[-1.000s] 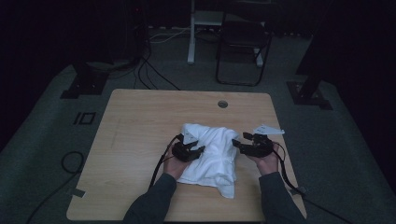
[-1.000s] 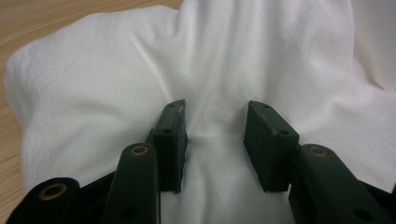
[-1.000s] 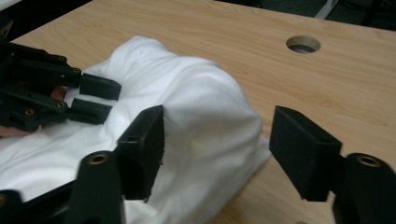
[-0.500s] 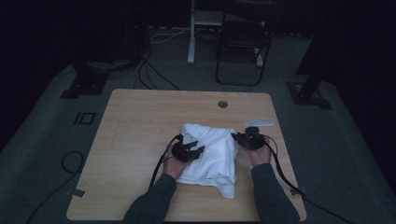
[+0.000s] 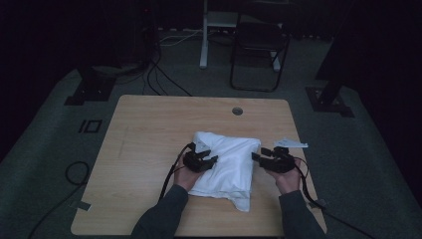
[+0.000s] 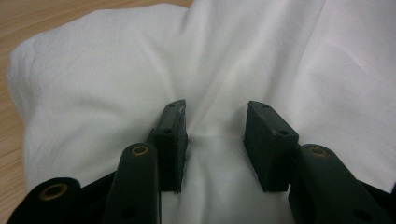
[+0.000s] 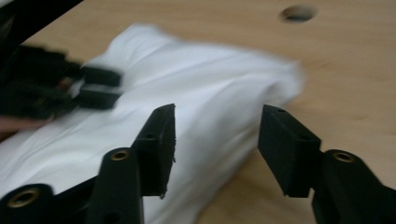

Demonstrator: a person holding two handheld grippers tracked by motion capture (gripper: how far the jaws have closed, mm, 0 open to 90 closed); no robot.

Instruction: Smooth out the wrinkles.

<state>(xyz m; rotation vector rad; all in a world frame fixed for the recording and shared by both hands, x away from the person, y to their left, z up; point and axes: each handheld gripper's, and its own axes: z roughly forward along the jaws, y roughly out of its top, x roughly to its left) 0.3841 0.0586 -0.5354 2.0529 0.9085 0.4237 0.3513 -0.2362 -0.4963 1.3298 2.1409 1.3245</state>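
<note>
**Cloth pinned at one side, free at the other**

Your left gripper [image 5: 211,160] sits at about 9 o'clock on the folded white cloth [image 5: 224,167], which lies mid-table [image 5: 149,129]. Its jaws are half spread and pressed into the fabric, with a ridge gathered between them. Your right gripper [image 5: 256,157], at 3 o'clock, has just been opening; its jaws are spread, gripping nothing.

If you close the right too early, you may grab only the top layer and pull the fold apart.

The left gripper view shows that ridge [image 6: 212,140]; the right gripper view shows the cloth's edge lying between its jaws.

Light wooden table [image 5: 149,149], round hole [image 5: 237,111] near its far edge; a folded white cloth [image 5: 226,164] lies mid-table toward the near edge, a small paper [image 5: 291,143] by the right edge.
</note>
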